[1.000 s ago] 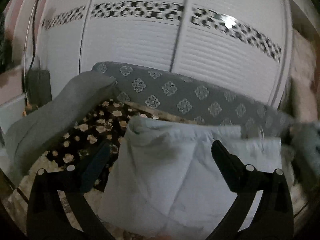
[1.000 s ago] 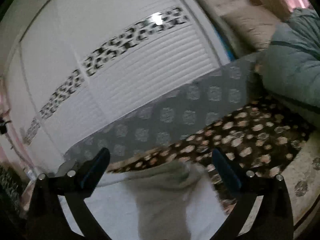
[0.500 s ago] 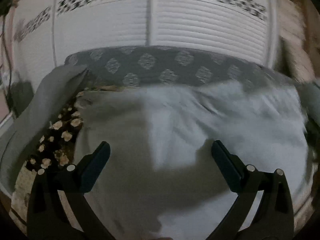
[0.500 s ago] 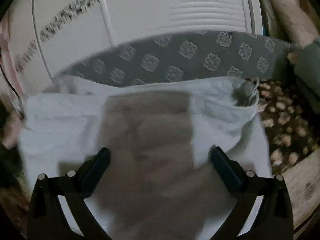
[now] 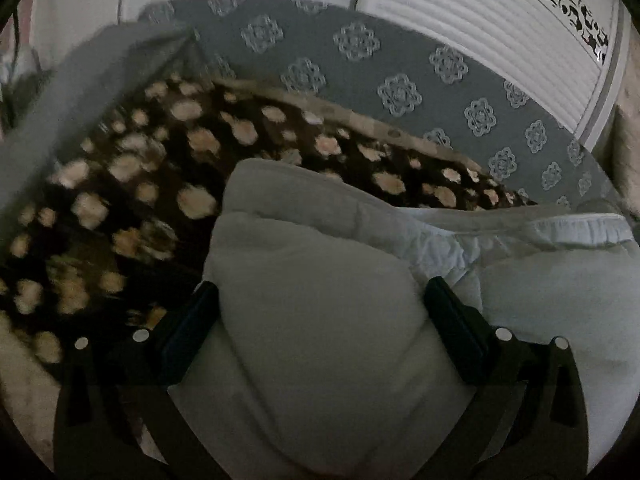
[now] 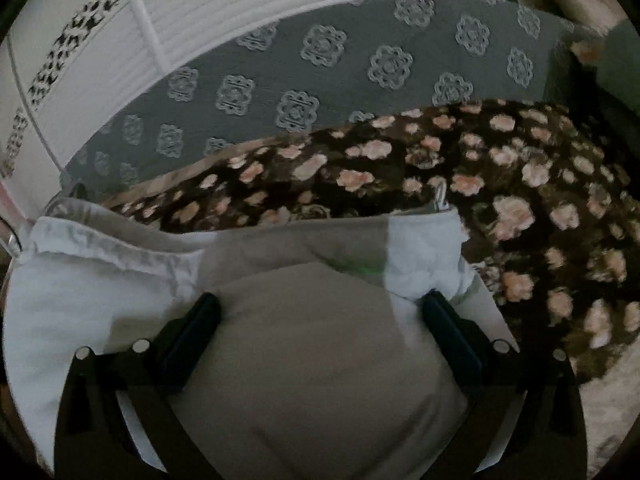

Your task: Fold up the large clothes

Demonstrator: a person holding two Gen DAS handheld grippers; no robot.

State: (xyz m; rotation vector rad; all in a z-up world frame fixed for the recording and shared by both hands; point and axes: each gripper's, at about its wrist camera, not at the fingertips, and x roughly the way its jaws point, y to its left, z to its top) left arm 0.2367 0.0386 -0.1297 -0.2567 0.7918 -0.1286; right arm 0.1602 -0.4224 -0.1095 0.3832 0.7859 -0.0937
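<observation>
left gripper and right gripper are both hanging spread wide, pinching nothing. pale garment is lying bunched between and under each one's fingers, on the floral blanket.

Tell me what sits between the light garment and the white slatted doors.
In both wrist views, beyond the light garment comes the dark floral blanket, then the gray patterned panel, then the white slatted doors.

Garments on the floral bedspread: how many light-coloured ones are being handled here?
1. A single pale garment lies on the bedspread, its bulk between both open jaws; its white hem shows in the right wrist view. Others may be hidden underneath.
</observation>
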